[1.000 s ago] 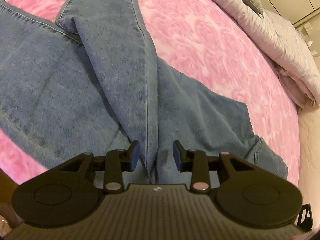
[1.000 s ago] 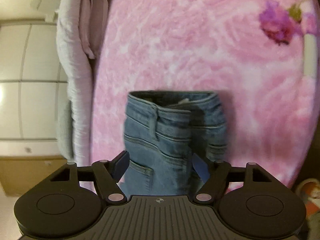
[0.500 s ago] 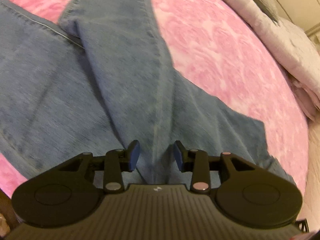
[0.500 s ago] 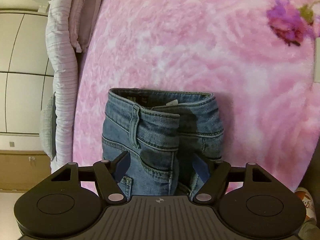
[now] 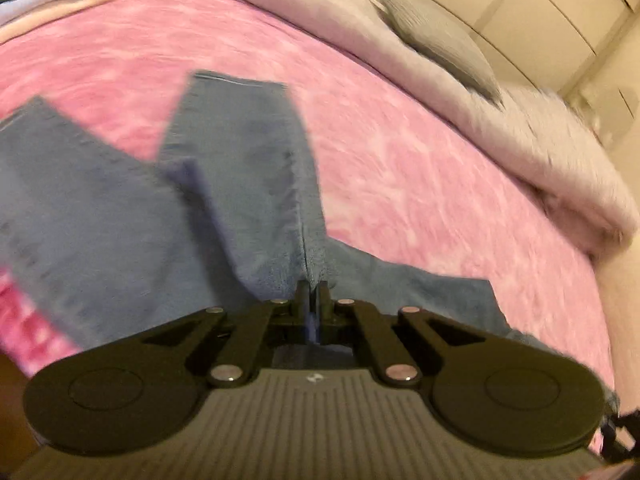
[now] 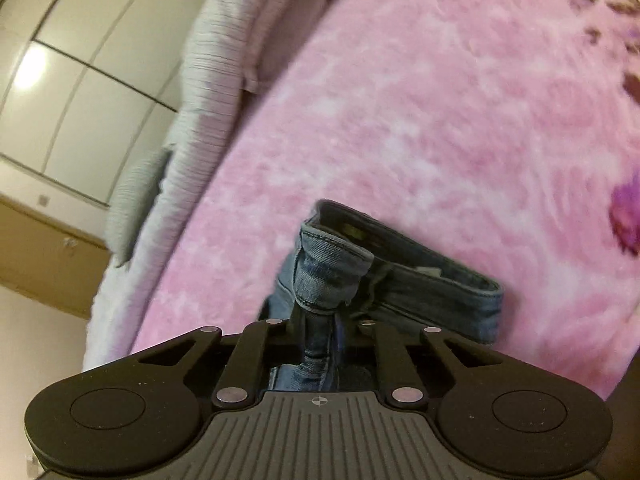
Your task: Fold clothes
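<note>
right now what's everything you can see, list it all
blue denim jeans: one, blue, spread on the bed, legs crossing, waistband lifted
fluffy pink blanket: one, pink, covering the bed under the jeans
pale grey quilt: one, bunched along the bed's far edge
grey pillow: one, on the quilt
cream wardrobe doors: several panels, beside the bed
left gripper: one, black, shut on the jeans' leg fabric
right gripper: one, black, shut on the waistband

We see the blue denim jeans [image 5: 240, 184] lying on the fluffy pink blanket [image 5: 400, 168], one leg crossed over the other. Our left black two-finger gripper [image 5: 313, 292] pinches a fold where the legs meet; our right black two-finger gripper [image 6: 320, 332] pinches the waistband. Behind the blanket lies a pale rumpled quilt [image 5: 520, 128].
</note>
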